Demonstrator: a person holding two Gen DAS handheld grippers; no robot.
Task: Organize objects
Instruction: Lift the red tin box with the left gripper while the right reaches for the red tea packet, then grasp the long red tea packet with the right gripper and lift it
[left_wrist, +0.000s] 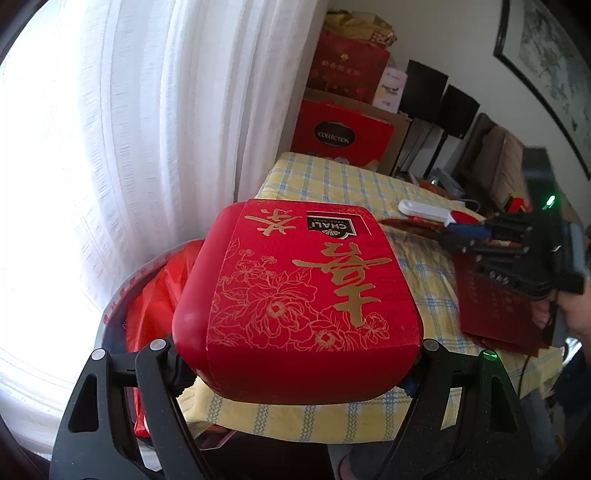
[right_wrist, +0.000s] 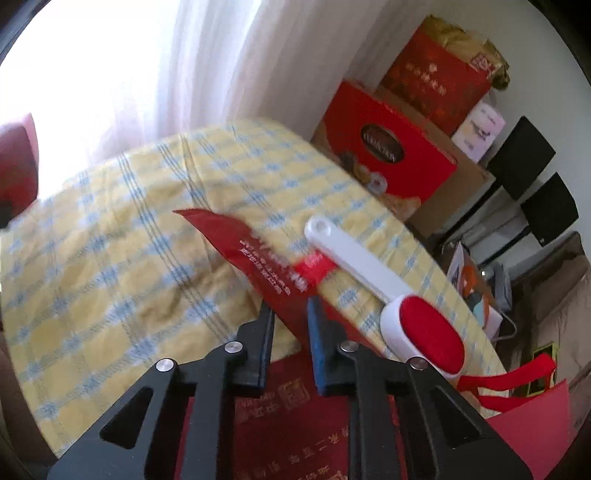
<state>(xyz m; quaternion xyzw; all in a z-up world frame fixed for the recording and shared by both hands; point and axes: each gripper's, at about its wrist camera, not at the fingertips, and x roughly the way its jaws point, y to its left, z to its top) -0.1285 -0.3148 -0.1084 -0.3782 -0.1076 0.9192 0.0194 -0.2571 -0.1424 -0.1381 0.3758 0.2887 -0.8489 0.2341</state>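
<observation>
1. Left wrist view: your left gripper (left_wrist: 295, 354) is clamped on the red tea box (left_wrist: 295, 295), held above the checked tablecloth (left_wrist: 332, 181) so it can be carried.
2. Your right gripper (right_wrist: 290, 314) has pinched the red bag (right_wrist: 258, 266), whose flap lies on the tablecloth beside the lint brush (right_wrist: 373, 288).

Red gift box (left_wrist: 295, 295) (gold lettering) tilted

Daylight pours through the sheer white curtain (left_wrist: 129, 122), which is blown out to pure white at the left of both views. The glossy red gift box (left_wrist: 295, 295) shows soft sheen. The right wrist view is motion-blurred across the yellow-and-blue checked cloth (right_wrist: 110, 258). Fisheye bending curves every edge, with dark corners.
</observation>
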